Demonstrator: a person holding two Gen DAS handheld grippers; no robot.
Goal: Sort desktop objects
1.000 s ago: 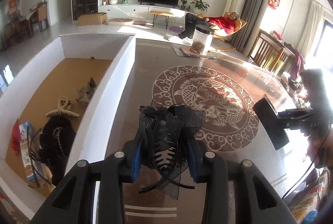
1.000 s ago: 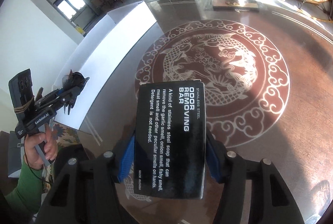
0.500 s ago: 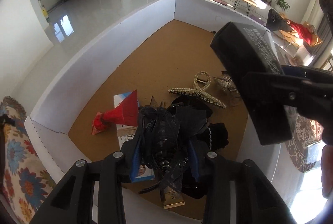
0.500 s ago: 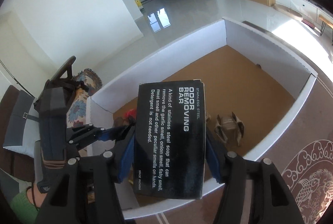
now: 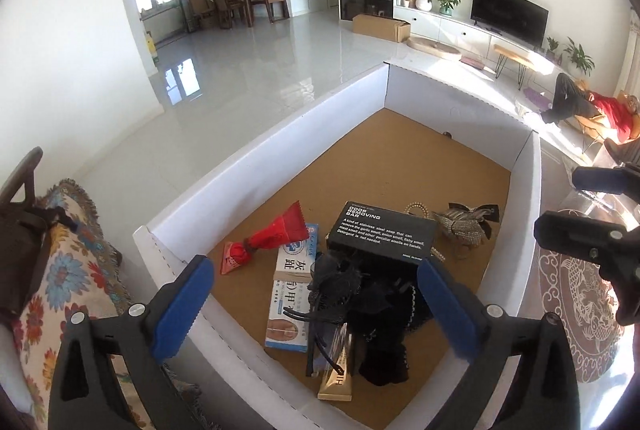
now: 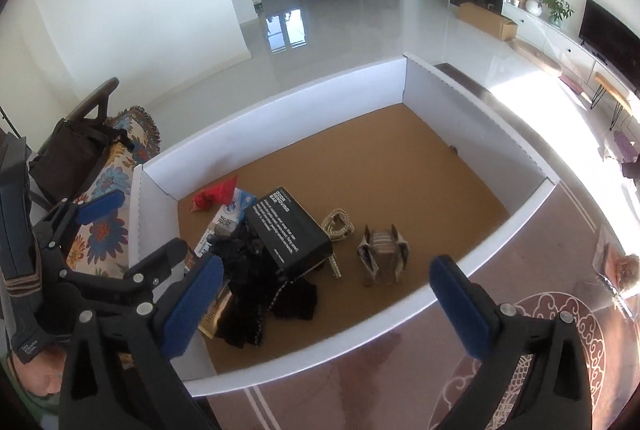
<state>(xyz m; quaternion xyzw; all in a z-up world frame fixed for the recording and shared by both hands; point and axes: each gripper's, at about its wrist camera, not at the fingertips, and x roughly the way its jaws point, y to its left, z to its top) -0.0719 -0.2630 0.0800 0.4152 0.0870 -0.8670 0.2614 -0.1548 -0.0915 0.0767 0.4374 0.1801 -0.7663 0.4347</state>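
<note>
A white-walled box (image 5: 280,134) with a brown floor takes up both views. My left gripper (image 5: 316,306) hangs over its near end, jaws opening, nothing gripped. The black bow hair clip (image 5: 340,290) lies below it on a dark cloth pile. The black "odor removing bar" box (image 6: 290,230) rests tilted on that same pile. Over the box's near wall my right gripper (image 6: 326,306) is also opening, with nothing between its pads. The left gripper (image 6: 138,226) shows at the left of the right wrist view. The right gripper (image 5: 588,206) shows at the right edge of the left wrist view.
Also in the box are a red tube (image 5: 272,238), a blue-white carton (image 5: 292,294), a gold tube (image 5: 336,378), a pearl clip (image 6: 338,224) and a sparkly clip (image 6: 382,250). The dark patterned table (image 6: 520,350) lies right, a flowered cushion (image 5: 60,290) left.
Both grippers have opened wide. The black box has left the right gripper and the bow clip the left; both now lie on the pile in the white box.
</note>
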